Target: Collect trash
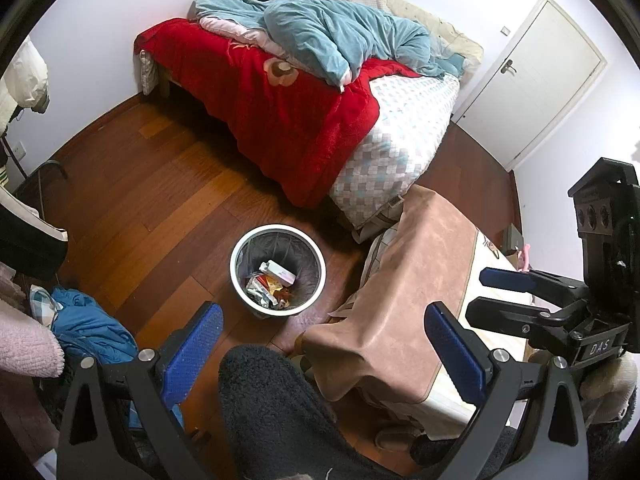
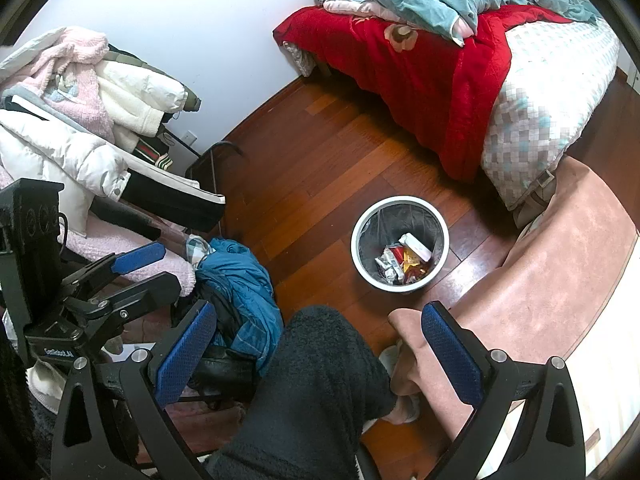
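A white trash bin (image 1: pixel 240 280) with a dark liner stands on the wooden floor, holding several wrappers and a white box (image 1: pixel 278 273). It also shows in the right wrist view (image 2: pixel 358 258), with the same trash (image 2: pixel 404 258) inside. My left gripper (image 1: pixel 324 346) is open and empty, held high above the floor, nearer than the bin. My right gripper (image 2: pixel 320 354) is open and empty at a similar height. The right gripper shows at the right edge of the left wrist view (image 1: pixel 496 292), and the left gripper at the left of the right wrist view (image 2: pixel 152 268).
A bed (image 1: pixel 400 148) with red and teal blankets stands beyond the bin. A table with a tan cloth (image 1: pixel 404 288) is at the right. A clothes pile (image 2: pixel 80 128) and blue jacket (image 2: pixel 244 280) lie at the left. The person's dark-trousered leg (image 2: pixel 316 392) is below the grippers.
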`<state>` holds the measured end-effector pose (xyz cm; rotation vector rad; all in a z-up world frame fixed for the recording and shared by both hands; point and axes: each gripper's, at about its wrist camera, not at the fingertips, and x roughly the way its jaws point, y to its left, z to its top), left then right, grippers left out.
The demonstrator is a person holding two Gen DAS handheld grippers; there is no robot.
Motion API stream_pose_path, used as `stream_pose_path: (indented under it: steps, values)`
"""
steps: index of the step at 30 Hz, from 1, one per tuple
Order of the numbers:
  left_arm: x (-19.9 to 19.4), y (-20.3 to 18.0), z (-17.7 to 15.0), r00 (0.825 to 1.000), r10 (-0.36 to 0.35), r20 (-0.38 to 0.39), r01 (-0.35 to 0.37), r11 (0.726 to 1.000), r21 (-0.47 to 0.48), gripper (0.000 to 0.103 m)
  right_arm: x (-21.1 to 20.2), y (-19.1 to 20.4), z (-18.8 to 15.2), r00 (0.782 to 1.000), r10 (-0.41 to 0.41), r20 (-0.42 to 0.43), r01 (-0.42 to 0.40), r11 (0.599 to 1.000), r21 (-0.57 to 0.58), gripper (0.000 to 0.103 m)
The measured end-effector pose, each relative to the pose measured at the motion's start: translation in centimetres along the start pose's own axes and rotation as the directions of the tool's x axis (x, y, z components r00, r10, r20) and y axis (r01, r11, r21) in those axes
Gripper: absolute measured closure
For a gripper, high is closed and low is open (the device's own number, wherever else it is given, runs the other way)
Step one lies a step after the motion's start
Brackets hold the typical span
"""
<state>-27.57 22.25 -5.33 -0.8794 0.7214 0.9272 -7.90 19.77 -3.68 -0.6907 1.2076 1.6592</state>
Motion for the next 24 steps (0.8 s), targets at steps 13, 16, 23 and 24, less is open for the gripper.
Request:
stream_pose_path:
  steps: [13, 16, 23, 24]
  values:
    - [-0.18, 0.15, 0.06, 1.0, -0.008, -0.008, 0.008, 1.0, 0.0, 0.0, -0.03, -0.25, -0.39, 1.0, 0.008, -0.01, -0.008, 1.0, -0.008, 0.0]
    - [-0.21, 0.13, -0.03, 1.0, -0.005, -0.005, 0.005, 1.0, -0.001, 0.0, -0.02, -0.33, -0.34, 1.0, 0.007, -0.01, -0.007, 1.0, -0.008, 0.0]
    - [-0.44, 0.06, -0.33, 1.0, -0.007, 0.008, 0.007, 1.0, -0.008, 0.0, -0.15, -0.38, -0.63, 1.0, 0.007, -0.011, -0.007, 1.0, -0.012, 0.0]
    - [-0.43, 0.13, -0.38, 1.0, -0.009, 0.008, 0.009, 1.0, -0.007, 0.0, -0.17, -0.37, -0.65, 1.0, 0.006, -0.012, -0.006, 1.0, -0.014, 0.0]
